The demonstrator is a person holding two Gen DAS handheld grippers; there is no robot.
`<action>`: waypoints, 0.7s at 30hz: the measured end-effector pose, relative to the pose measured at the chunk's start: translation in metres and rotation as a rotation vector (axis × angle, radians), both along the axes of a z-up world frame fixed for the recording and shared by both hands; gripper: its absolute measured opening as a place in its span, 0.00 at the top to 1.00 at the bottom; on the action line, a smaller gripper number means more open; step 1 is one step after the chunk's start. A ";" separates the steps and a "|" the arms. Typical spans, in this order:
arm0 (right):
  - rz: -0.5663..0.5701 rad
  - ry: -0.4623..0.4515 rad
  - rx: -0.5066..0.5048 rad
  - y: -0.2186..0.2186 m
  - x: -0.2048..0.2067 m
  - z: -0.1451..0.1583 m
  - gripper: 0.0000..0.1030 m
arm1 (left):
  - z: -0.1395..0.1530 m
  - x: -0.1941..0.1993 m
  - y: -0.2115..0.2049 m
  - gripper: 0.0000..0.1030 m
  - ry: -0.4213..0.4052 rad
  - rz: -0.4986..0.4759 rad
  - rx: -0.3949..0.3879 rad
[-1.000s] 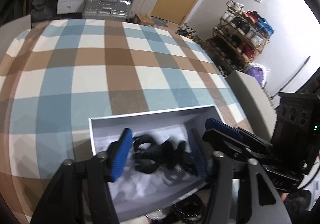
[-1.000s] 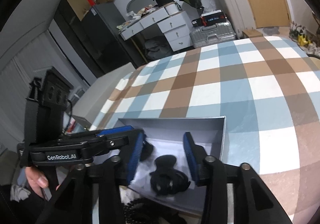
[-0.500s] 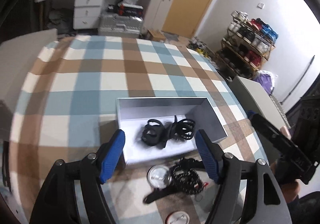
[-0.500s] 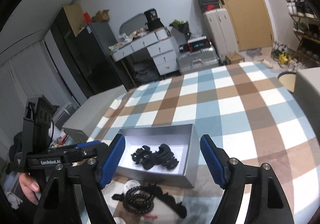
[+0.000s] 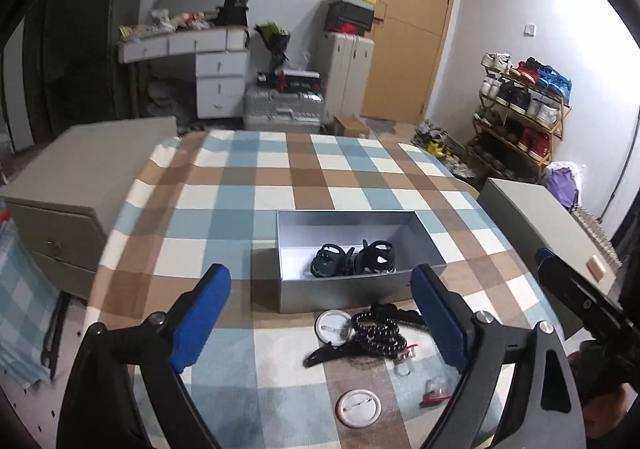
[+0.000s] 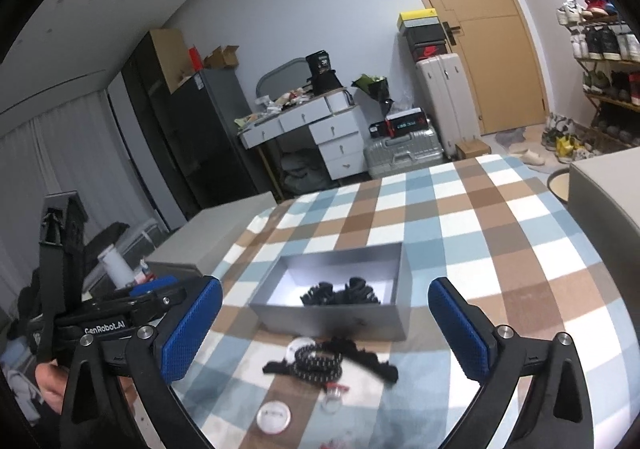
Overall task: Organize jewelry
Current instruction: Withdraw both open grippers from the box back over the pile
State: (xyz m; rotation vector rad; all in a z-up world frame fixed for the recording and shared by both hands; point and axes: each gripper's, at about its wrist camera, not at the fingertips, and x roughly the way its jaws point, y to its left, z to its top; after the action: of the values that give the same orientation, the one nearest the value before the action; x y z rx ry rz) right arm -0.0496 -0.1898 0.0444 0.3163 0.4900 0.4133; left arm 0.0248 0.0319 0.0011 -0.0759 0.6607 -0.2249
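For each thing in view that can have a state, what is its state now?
left gripper: open, holding nothing, jaws just opened wider.
right gripper: open, holding nothing, jaws just opened wider.
grey box: lidless, two black hair claws inside.
beaded bracelet: outside the box, on the checked cloth.
door: closed.

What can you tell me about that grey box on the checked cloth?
The grey box is a shallow, open rectangle with no lid, seemingly matt silvery card, with a pale floor. It sits flat on the checked cloth. Inside, toward its near wall, lie two black hair claws, close together. Nothing grips it. A round badge and a black beaded bracelet lie on the cloth just in front.
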 end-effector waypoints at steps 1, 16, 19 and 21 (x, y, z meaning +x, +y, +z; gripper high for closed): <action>-0.004 0.003 0.006 -0.001 -0.005 -0.002 0.00 | -0.001 -0.005 -0.002 0.13 0.000 -0.005 0.009; -0.024 0.103 -0.169 0.010 -0.048 -0.069 0.00 | -0.083 -0.022 -0.004 0.13 0.262 -0.098 0.062; -0.041 0.135 -0.180 0.011 -0.051 -0.081 0.00 | -0.097 -0.023 -0.014 0.13 0.327 -0.155 0.090; -0.060 0.132 -0.187 0.013 -0.056 -0.085 0.00 | -0.099 -0.024 -0.018 0.13 0.337 -0.177 0.095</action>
State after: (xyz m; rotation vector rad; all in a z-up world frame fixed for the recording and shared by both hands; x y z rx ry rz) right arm -0.1059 -0.1766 -0.0406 0.1778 0.6420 0.2867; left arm 0.0008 0.0143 -0.0978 0.0373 1.0139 -0.3557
